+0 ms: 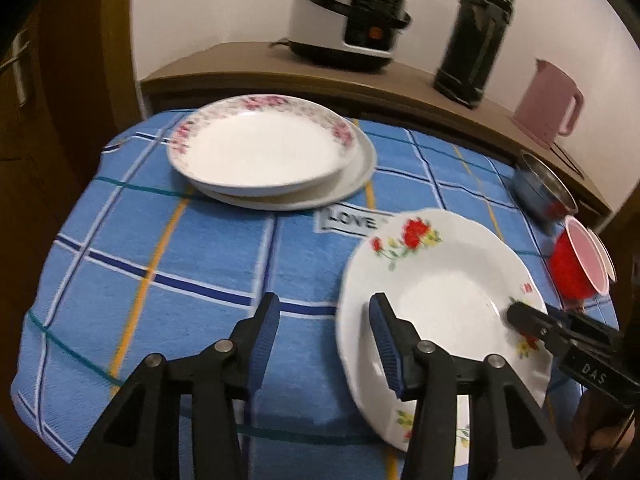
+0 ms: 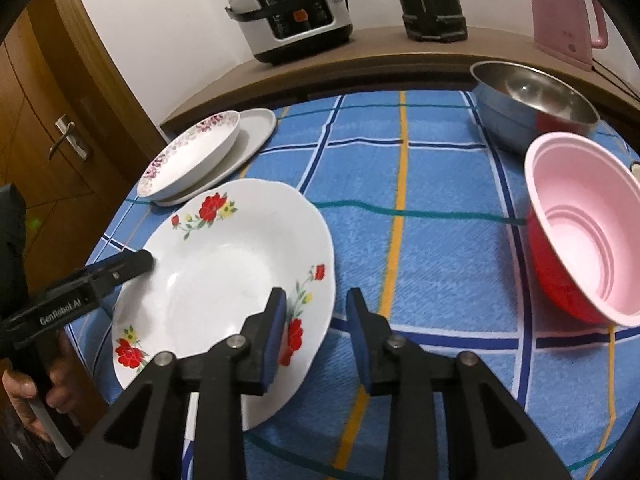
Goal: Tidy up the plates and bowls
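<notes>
Left wrist view: the left hand-held gripper (image 1: 324, 308) is standing wide open, its right finger reaching over the near rim of the red-flowered plate (image 1: 436, 300), its left finger over the blue checked cloth (image 1: 160, 260) covering the surface; nothing is being held. The right hand-held gripper (image 1: 516, 316) is coming in from the right, its tip lying over the plate's far rim; whether it is gripping cannot be told here. A pink-flowered plate (image 1: 260, 148) is sitting on a plain white plate (image 1: 360, 168) farther back. A steel bowl (image 1: 540, 188) and a red bowl (image 1: 576, 268) are lying at the right edge.

Right wrist view: the right hand-held gripper (image 2: 316, 320) is gaping open, its left finger over the red-flowered plate's (image 2: 224, 280) rim, grasping nothing. The left hand-held gripper's (image 2: 144, 260) tip is resting over the plate's opposite rim. The red bowl (image 2: 580, 256), pink inside, is tilting beside the steel bowl (image 2: 532, 104). Behind, a rice cooker (image 2: 292, 8) is sitting on a wooden shelf (image 2: 360, 60).
</notes>
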### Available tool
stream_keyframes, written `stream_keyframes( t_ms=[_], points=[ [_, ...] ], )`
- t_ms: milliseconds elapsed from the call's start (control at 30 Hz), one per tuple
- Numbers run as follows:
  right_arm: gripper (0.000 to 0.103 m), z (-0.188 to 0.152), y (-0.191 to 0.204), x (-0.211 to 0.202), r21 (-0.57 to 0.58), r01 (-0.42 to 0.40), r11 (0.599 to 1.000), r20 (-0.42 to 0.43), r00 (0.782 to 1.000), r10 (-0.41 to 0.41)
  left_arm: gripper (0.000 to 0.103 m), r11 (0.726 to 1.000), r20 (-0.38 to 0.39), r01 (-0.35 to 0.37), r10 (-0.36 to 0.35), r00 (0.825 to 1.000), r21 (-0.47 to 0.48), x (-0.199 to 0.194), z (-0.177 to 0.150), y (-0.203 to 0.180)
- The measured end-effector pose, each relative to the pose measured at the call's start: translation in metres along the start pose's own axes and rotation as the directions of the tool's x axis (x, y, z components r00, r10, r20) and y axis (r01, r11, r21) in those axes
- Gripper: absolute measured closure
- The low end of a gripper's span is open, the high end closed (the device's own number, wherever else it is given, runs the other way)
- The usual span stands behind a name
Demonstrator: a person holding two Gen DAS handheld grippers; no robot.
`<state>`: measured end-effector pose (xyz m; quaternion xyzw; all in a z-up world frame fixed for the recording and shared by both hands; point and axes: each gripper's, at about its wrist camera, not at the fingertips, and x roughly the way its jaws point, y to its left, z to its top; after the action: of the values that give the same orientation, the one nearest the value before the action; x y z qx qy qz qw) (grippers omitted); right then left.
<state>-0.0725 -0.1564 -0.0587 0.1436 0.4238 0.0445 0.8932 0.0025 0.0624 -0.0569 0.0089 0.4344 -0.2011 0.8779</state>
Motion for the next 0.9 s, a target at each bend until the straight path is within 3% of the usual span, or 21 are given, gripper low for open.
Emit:
stream_keyframes(
  t_ms=[167,233,300,600,900],
  points=[
    [0.08,-0.001,0.005,0.002,-0.019,-0.002,1.0,-0.001,1.0,0.002,0.054,0.999,-0.037,0.045,-0.045,0.998,0.012,0.012,-0.005,-0.013],
    [0.081,-0.002,0.004,0.002,-0.014,-0.003,1.0,0.001,1.0,0.003,0.068,0.999,-0.037,0.042,-0.041,0.998,0.021,0.013,-0.006,-0.015],
    [0.081,-0.002,0.005,0.002,-0.021,0.004,1.0,0.002,1.0,-0.004,0.071,0.999,-0.03,0.039,-0.039,0.999,0.012,0.013,-0.007,-0.014],
    [0.081,0.008,0.02,-0.002,-0.05,0.006,0.999,0.004,1.0,-0.005,0.071,1.0,0.0,0.013,-0.013,1.0,-0.007,0.002,-0.001,-0.007],
    [0.083,0.035,0.045,0.001,-0.077,-0.045,0.996,0.028,0.998,0.048,0.071,0.998,0.065,-0.022,0.026,0.998,-0.051,-0.013,0.017,0.017]
  ],
)
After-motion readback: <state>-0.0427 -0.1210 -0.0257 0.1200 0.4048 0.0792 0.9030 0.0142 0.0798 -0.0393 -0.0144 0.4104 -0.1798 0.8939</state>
